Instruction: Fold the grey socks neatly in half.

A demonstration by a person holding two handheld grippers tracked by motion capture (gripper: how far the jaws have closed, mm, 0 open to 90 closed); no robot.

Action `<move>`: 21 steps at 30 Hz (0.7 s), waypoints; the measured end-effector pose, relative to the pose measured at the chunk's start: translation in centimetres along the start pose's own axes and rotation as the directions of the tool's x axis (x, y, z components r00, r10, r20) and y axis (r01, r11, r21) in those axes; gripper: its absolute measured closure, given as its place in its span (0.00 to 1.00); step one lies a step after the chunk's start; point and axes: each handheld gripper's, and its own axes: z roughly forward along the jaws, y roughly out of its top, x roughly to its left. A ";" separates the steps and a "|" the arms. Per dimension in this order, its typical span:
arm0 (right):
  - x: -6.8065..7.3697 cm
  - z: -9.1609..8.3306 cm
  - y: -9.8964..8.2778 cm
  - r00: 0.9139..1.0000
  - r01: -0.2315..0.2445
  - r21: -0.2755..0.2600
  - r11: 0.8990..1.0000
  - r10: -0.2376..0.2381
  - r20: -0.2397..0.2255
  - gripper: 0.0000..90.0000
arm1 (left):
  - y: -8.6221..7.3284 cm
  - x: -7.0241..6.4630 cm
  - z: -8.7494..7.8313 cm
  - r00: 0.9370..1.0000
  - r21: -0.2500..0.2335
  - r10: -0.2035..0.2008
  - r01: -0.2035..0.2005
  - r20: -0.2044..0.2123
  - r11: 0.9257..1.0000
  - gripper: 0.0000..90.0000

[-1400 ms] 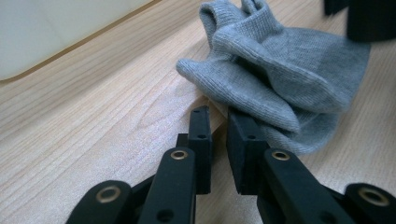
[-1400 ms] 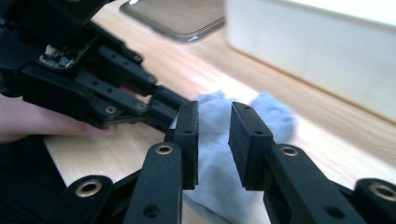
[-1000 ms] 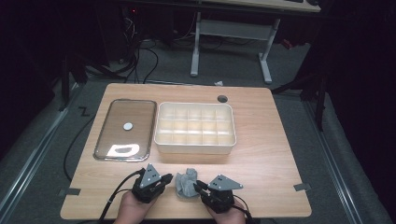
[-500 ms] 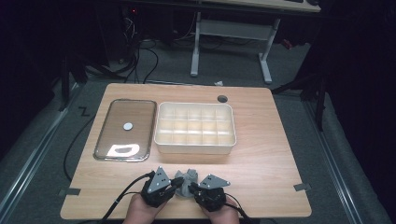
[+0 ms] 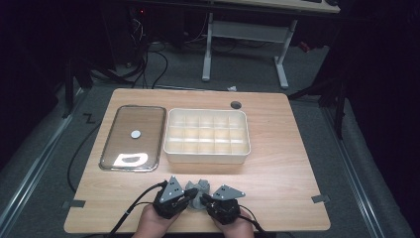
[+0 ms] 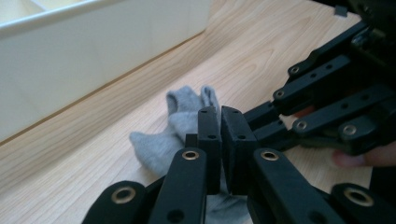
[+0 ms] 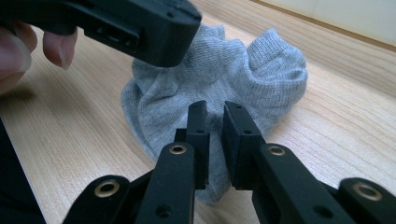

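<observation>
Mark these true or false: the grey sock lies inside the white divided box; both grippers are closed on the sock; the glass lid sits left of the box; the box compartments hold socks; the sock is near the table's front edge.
1. The grey sock lies inside the white divided box. False: it lies on the wooden table, in front of the box.
2. The left gripper and right gripper are both closed on the sock. True.
3. The glass lid sits left of the box in the high view. True.
4. The box compartments hold socks. False: they look empty.
5. The sock is near the table's front edge. True.
</observation>
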 end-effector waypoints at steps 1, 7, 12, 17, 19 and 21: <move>0.0 0.0 0.0 1.000 -0.001 -0.001 1.000 0.001 -0.001 0.91 | 0.1 0.0 0.1 1.000 -0.002 -0.001 0.001 0.003 1.000 0.96; 0.0 0.0 0.0 1.000 -0.005 -0.001 1.000 0.005 -0.001 0.91 | -0.6 0.4 1.0 1.000 0.048 0.018 -0.017 -0.014 0.999 0.96; -0.1 0.0 -0.1 1.000 -0.011 -0.002 1.000 0.011 -0.007 0.91 | -1.9 1.0 1.2 0.995 0.110 0.085 -0.078 -0.060 0.991 0.97; -0.2 0.0 0.0 1.000 -0.020 -0.002 1.000 0.020 -0.014 0.90 | -2.2 0.5 1.3 0.987 0.109 0.131 -0.120 -0.095 0.987 0.99; -0.2 -0.1 0.1 1.000 -0.019 -0.002 1.000 0.019 -0.016 0.85 | -2.2 0.5 1.3 0.987 0.111 0.130 -0.119 -0.098 0.987 0.99; 0.0 -0.6 0.3 0.999 -0.033 -0.015 0.999 0.033 0.002 0.78 | -2.2 0.6 1.3 0.988 0.112 0.123 -0.112 -0.097 0.987 0.99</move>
